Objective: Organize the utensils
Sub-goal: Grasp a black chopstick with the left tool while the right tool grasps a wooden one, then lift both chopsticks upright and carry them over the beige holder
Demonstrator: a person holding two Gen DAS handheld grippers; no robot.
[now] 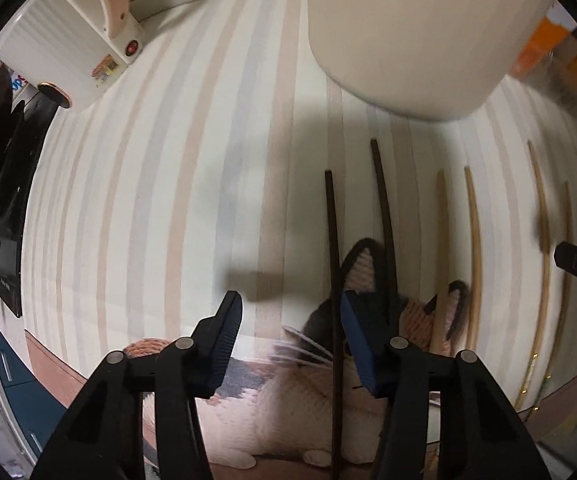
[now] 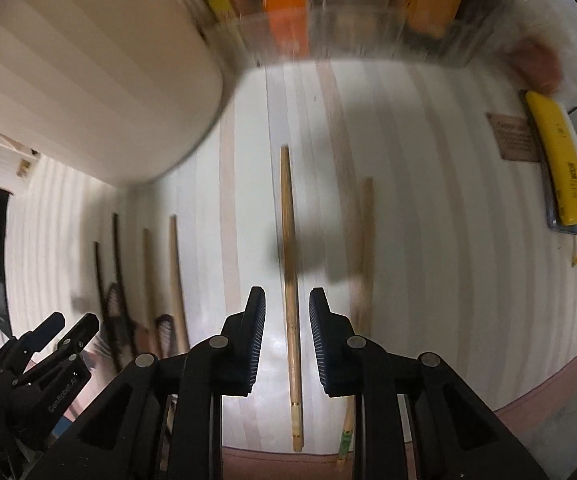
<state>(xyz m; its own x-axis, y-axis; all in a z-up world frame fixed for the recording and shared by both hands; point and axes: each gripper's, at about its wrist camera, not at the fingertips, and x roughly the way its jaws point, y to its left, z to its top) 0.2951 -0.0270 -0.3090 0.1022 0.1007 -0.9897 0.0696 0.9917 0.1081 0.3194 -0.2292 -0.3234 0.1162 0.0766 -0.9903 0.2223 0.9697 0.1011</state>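
Several chopsticks lie side by side on a striped mat (image 1: 176,184). In the left wrist view two dark chopsticks (image 1: 333,264) lie at centre, pale wooden ones (image 1: 475,248) to the right. My left gripper (image 1: 290,320) is open above the mat; one dark chopstick runs just inside its right finger. In the right wrist view a light bamboo chopstick (image 2: 290,264) runs between the fingers of my right gripper (image 2: 287,312), which is open with a narrow gap and not touching it. A second bamboo chopstick (image 2: 362,248) lies to its right. A cream holder cup (image 1: 408,32) stands behind.
A white appliance (image 1: 68,40) stands at back left. A knitted cat picture (image 1: 328,380) lies under the chopsticks' near ends. A clear bin with orange and yellow packets (image 2: 288,8) stands at the back. A yellow tool (image 2: 560,160) lies at right. The left gripper shows at lower left of the right view (image 2: 44,344).
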